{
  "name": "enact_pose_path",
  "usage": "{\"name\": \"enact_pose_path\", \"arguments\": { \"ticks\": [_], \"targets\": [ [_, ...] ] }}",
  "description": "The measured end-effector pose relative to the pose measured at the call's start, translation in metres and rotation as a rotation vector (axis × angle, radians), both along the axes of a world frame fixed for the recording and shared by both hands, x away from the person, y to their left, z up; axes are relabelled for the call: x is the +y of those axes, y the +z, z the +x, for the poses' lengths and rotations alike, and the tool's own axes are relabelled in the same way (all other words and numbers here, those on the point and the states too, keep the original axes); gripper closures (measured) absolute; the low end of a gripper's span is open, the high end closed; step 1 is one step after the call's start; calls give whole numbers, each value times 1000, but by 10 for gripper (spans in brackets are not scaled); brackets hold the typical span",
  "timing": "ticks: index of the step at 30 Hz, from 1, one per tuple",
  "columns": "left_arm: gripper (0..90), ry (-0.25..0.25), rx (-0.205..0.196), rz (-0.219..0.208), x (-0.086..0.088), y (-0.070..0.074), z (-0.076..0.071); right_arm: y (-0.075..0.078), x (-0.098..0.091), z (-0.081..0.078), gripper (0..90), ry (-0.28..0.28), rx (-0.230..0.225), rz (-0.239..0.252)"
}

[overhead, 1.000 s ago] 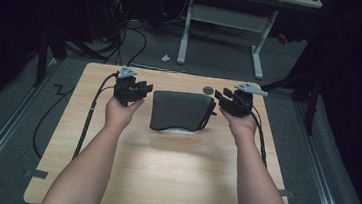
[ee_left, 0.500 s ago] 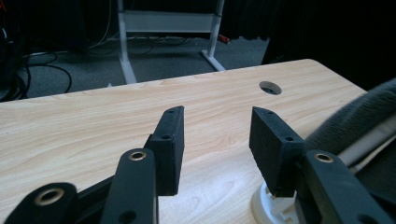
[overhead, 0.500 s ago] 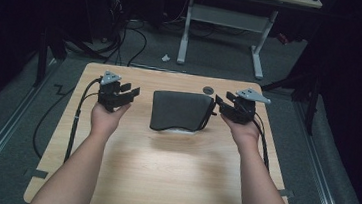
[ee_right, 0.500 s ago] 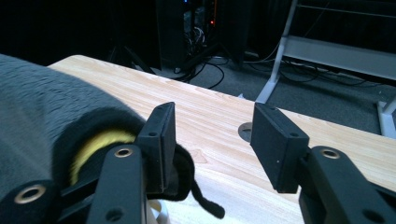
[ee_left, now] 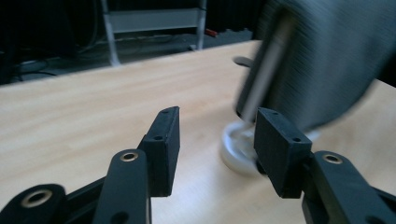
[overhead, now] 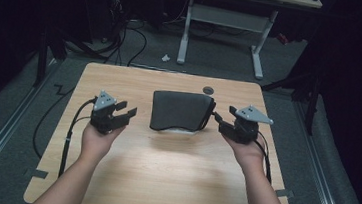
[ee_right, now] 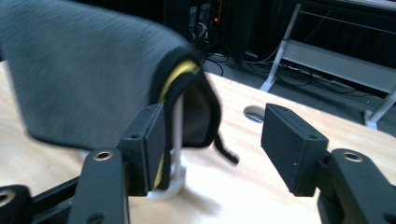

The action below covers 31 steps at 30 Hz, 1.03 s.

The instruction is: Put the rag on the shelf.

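A dark grey cloth (overhead: pixel 180 111) hangs over a white stand in the middle of the wooden table (overhead: pixel 162 170). My left gripper (overhead: pixel 127 110) is a short way to its left, jaws pointing at it. These jaws have just been opening and hold nothing. In the left gripper view the gripper (ee_left: pixel 217 135) is open, with the cloth (ee_left: pixel 327 56) and the stand's white base (ee_left: pixel 236 149) beyond it. My right gripper (overhead: pixel 216 118) sits just off the cloth's right edge. Its jaws have also just been opening, and the gripper (ee_right: pixel 212 133) is open. The cloth (ee_right: pixel 84 79) shows a yellow lining (ee_right: pixel 180 72).
A round cable hole (overhead: pixel 208 90) lies in the tabletop behind the cloth. Black cables trail from both grippers over the table's sides. A white desk frame (overhead: pixel 222 20) and loose cables stand on the floor beyond the far edge. Bare wood lies in front of the cloth.
Both hands have drawn outward from the cloth's sides, the left one farther and a little toward the person. Both grippers' jaws stand wider. The cloth stays draped on its stand.
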<state>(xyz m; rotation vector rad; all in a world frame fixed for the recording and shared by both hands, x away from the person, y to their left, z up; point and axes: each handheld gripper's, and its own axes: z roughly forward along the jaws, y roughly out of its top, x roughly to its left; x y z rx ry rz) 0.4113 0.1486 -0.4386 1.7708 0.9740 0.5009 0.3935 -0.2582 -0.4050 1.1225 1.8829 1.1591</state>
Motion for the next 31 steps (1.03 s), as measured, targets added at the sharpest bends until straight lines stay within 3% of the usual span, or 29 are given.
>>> {"name": "enact_pose_path", "arguments": {
  "ticks": [2,5,8,14,18,20,22,24,28,31],
  "targets": [
    [508,-22,-2,-18,-2,-8,-18,-5,2,-14,396,1,4,-10],
    [508,-57,6,2,-8,-23,-47,-17,7,-36,394,11,13,-40],
    [500,-96,57,34,-17,-41,-70,-33,13,-58,402,29,40,-59],
    [485,-165,127,43,-34,-68,-110,-72,29,-98,410,54,86,-49],
    [476,-200,173,37,-42,-84,-135,-96,43,-121,408,74,103,-94],
    [477,-220,211,50,-47,-87,-142,-106,48,-131,416,82,103,-113],
    [470,-237,205,89,-53,-90,-145,-112,51,-137,423,111,119,-112],
    [469,-243,204,99,-57,-92,-144,-114,54,-139,418,128,125,-148],
    [468,-235,184,92,-56,-89,-140,-118,54,-135,420,124,143,-139],
    [468,-229,193,85,-52,-90,-139,-119,52,-133,422,112,146,-141]
  ]
}}
